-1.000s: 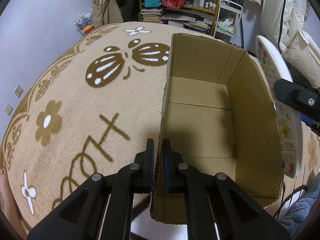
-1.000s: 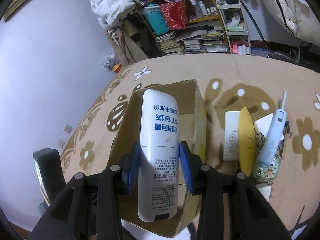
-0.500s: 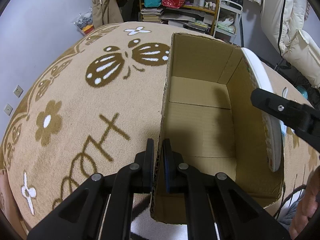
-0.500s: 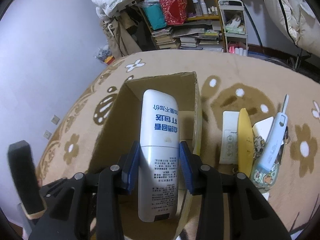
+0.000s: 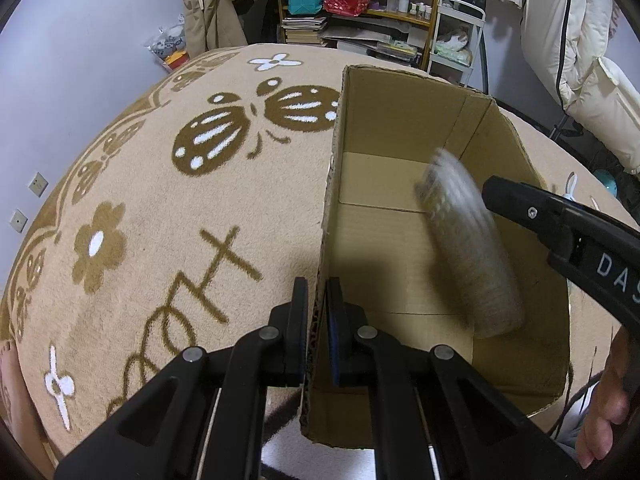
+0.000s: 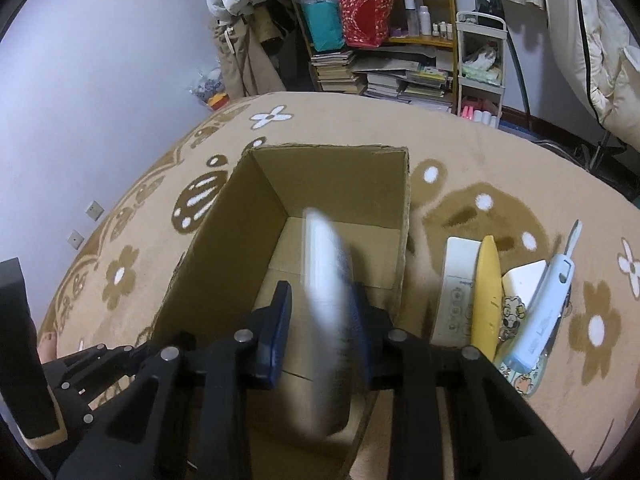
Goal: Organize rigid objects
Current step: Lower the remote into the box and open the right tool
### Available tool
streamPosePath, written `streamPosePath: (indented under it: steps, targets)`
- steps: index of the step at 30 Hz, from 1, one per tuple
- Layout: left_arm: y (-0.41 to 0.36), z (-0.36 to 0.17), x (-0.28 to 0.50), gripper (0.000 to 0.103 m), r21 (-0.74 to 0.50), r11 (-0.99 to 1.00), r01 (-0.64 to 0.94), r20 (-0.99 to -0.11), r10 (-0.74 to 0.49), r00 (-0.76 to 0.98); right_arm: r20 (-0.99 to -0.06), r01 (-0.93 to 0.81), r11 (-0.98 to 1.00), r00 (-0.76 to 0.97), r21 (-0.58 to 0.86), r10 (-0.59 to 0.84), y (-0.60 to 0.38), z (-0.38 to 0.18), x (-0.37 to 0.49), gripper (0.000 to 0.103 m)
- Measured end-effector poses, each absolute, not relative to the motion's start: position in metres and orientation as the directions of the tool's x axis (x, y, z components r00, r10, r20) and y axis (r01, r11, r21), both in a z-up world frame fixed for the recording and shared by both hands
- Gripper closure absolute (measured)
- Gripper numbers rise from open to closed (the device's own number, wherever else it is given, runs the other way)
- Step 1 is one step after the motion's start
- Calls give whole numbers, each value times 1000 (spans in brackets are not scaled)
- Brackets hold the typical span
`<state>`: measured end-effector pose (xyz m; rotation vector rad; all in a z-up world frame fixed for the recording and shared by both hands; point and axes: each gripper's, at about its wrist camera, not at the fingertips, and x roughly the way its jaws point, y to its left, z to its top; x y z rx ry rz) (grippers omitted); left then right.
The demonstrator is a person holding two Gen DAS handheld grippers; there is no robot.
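An open cardboard box (image 5: 400, 128) stands on a beige patterned carpet. My left gripper (image 5: 318, 292) is shut on the box's left wall (image 5: 330, 200) near its front corner. A long white remote (image 6: 326, 280), blurred by motion and turned on edge, hangs inside the box (image 6: 328, 168) between the fingers of my right gripper (image 6: 320, 292). Those jaws are closing, but a gap shows beside the left pad (image 6: 282, 312), so the remote looks loose. In the left wrist view the remote (image 5: 468, 248) is tilted over the box floor, beside a right finger (image 5: 520, 204).
On the carpet right of the box lie a white control panel (image 6: 456, 280), a yellow object (image 6: 486, 292), a white piece (image 6: 524, 278) and a light blue device (image 6: 548, 312). Shelves with books and bags (image 6: 380, 20) stand at the back. A person's hand (image 5: 608, 400) is at the right edge.
The right gripper came over the box from the right. The remote, held flat and sharp before, has turned on edge, blurred and dropped lower in the box. The left gripper kept still.
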<state>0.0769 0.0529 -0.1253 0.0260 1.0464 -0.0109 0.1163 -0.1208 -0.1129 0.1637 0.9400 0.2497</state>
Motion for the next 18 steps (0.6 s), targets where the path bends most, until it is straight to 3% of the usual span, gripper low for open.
streamPosePath:
  steps: [12, 15, 17, 18]
  targets:
    - [54, -126, 78, 95, 10, 1000, 14, -866, 2, 500, -768, -151, 959, 576, 239, 282, -117, -107, 112, 71]
    - [54, -126, 78, 95, 13, 1000, 16, -866, 4, 500, -761, -144, 962, 589, 234, 273, -120, -103, 109, 56]
    - [54, -126, 78, 95, 13, 1000, 16, -866, 3, 500, -750, -128, 965, 608, 231, 260, -125, -98, 108, 36]
    - [54, -126, 78, 95, 13, 1000, 16, -866, 3, 500, -745, -121, 965, 615, 233, 258, -127, -97, 108, 32]
